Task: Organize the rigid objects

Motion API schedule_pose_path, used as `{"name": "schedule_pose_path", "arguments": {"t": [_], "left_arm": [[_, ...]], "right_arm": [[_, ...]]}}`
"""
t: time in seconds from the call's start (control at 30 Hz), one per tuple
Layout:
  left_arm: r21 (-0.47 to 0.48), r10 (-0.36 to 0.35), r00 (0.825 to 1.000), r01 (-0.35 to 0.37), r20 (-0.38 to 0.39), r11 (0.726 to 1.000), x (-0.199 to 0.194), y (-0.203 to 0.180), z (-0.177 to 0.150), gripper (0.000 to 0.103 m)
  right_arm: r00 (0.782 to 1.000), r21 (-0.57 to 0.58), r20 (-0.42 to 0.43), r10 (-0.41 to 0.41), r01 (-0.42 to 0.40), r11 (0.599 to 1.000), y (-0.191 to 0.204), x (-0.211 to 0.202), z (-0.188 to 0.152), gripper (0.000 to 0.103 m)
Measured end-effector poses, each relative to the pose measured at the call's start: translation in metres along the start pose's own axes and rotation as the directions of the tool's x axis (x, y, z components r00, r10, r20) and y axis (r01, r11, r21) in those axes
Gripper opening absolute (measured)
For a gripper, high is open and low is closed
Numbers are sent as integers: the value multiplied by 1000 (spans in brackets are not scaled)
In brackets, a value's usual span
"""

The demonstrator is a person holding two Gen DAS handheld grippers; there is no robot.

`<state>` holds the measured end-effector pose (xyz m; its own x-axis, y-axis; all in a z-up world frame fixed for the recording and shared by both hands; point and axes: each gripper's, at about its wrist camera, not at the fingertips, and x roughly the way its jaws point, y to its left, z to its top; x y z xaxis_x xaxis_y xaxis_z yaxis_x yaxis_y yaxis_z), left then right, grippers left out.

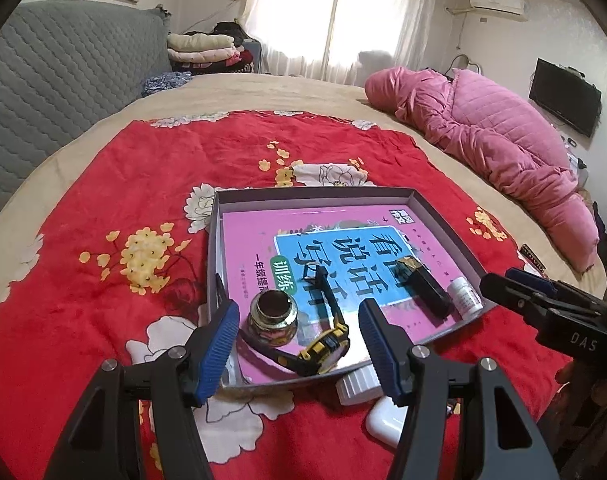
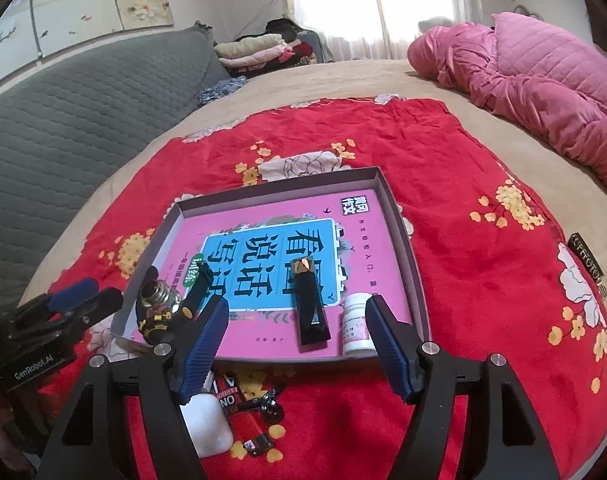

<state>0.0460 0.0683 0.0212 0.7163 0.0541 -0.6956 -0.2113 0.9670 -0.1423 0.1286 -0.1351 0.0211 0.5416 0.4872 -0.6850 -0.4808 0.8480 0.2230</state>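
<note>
Shallow grey tray [image 2: 417, 280] on a red floral blanket [image 2: 483, 160], both grippers empty above its near edge.

The tray holds a pink workbook [image 2: 263, 216] with large Chinese title characters, upside down to the camera. On the workbook: a black rectangular case [image 2: 312, 308], a white pill bottle [image 2: 356, 326] with an unreadable label, a small jar [image 1: 272, 314], and a black-and-yellow watch [image 1: 323, 346]. A white earbud case [image 2: 207, 426] lies outside the near wall. The left gripper [image 1: 299, 334] and right gripper [image 2: 297, 334] both have fingers spread apart, gripping nothing. The left gripper body reads "GenRobot.AI".
</note>
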Motion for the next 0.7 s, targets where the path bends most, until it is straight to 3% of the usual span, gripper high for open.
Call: {"name": "schedule_pose_path", "arguments": {"t": [0.7], "left_arm": [[61, 13, 1000, -12, -13, 998, -26, -29, -15, 61]], "right_arm": [[996, -42, 68, 54, -51, 998, 6, -35, 1, 73]]}}
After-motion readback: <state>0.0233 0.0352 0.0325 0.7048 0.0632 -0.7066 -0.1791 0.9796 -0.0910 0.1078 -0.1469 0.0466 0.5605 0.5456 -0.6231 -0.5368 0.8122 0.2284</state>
